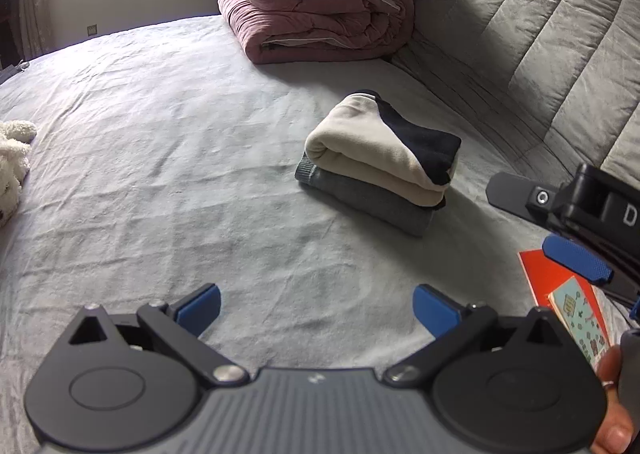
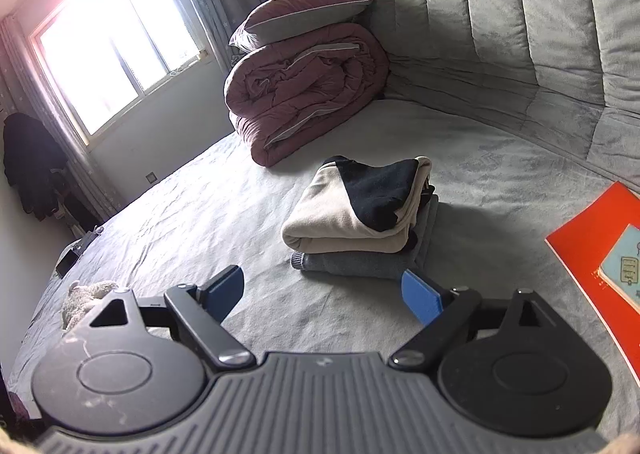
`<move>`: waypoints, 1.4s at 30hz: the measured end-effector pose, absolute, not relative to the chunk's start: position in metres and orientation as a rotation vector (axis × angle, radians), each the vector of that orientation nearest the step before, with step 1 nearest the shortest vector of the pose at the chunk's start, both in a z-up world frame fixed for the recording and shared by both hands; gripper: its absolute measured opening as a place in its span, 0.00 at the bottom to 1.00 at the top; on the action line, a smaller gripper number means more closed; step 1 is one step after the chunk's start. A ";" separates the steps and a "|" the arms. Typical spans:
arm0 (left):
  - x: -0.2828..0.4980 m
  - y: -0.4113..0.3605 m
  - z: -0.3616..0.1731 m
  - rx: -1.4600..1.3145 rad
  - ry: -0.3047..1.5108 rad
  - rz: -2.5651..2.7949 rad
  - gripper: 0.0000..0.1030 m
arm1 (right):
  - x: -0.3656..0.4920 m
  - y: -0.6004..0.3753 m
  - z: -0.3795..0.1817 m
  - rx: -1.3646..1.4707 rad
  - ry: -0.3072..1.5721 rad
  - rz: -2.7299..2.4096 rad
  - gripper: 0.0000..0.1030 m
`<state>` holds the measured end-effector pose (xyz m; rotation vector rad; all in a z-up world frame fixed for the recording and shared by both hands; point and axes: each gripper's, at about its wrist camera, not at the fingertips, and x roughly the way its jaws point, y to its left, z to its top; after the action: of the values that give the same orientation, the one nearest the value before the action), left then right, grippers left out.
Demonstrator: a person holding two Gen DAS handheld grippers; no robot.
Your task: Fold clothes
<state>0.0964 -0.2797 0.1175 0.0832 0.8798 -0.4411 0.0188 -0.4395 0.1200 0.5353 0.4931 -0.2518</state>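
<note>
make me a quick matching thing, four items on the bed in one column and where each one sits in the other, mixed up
Things:
1. cream and black garment
2. grey garment
3. pillow
4. small booklet

Places:
A. on the orange book
B. on top of the rolled pink duvet
C. bottom of the folded pile, on the bed sheet
D. top of the folded pile

Pairs: 1-D, 2-C, 3-B, 4-A
</note>
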 end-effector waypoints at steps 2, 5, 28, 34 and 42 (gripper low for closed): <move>0.086 -0.274 0.123 0.090 0.887 -0.438 0.99 | 0.009 -0.435 0.126 0.531 0.493 -0.256 0.90; 0.071 -0.266 0.133 0.097 0.890 -0.433 0.99 | -0.006 -0.426 0.137 0.509 0.491 -0.251 0.94; -0.048 -0.172 0.217 0.128 0.836 -0.429 0.99 | -0.106 -0.340 0.223 0.386 0.464 -0.122 1.00; -0.077 -0.148 0.225 0.128 0.842 -0.425 0.99 | -0.130 -0.329 0.235 0.419 0.460 -0.080 1.00; -0.103 -0.115 0.222 0.144 0.823 -0.367 0.99 | -0.148 -0.305 0.226 0.388 0.483 -0.070 1.00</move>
<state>-0.1027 -0.1148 0.2222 0.1437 0.8233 -0.3666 -0.1478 -0.3046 0.2257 0.3879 0.4827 -0.0699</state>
